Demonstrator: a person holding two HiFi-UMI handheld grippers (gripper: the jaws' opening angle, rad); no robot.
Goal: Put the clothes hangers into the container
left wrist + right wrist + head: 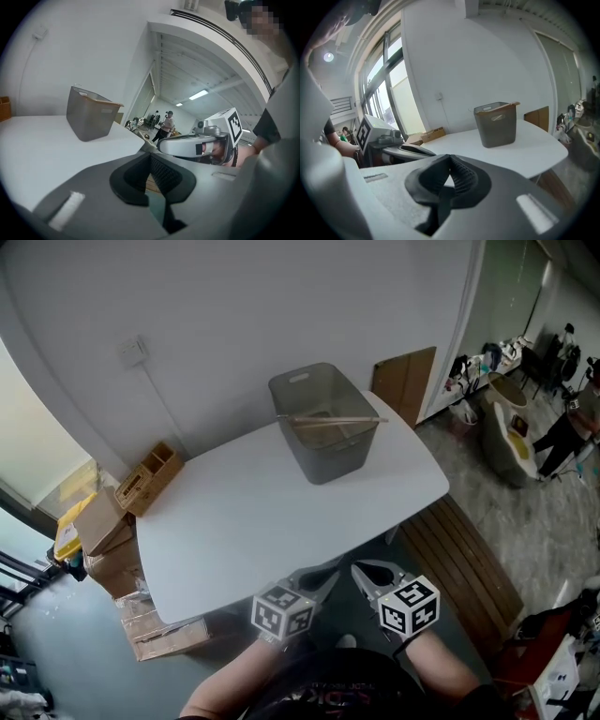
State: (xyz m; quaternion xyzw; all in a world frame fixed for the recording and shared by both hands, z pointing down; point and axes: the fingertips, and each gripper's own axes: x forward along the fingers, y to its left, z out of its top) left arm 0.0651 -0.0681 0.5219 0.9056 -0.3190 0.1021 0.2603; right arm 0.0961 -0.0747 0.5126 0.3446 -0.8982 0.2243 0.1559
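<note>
A grey plastic container (323,423) stands on the far part of the white table (244,512). A wooden clothes hanger (333,420) lies across its rim and dips inside. The container (91,114) shows far off in the left gripper view, and in the right gripper view the container (497,124) has the hanger (506,107) along its top. Both grippers hang close to my body, below the table's near edge. My left gripper (323,577) (151,176) and my right gripper (367,576) (449,180) are shut, with nothing between their pads.
A wooden organiser box (150,477) and cardboard boxes (112,540) sit left of the table. A brown board (405,382) leans on the wall behind the container. A slatted wooden panel (464,563) lies on the floor at the right. People stand in the far room (166,124).
</note>
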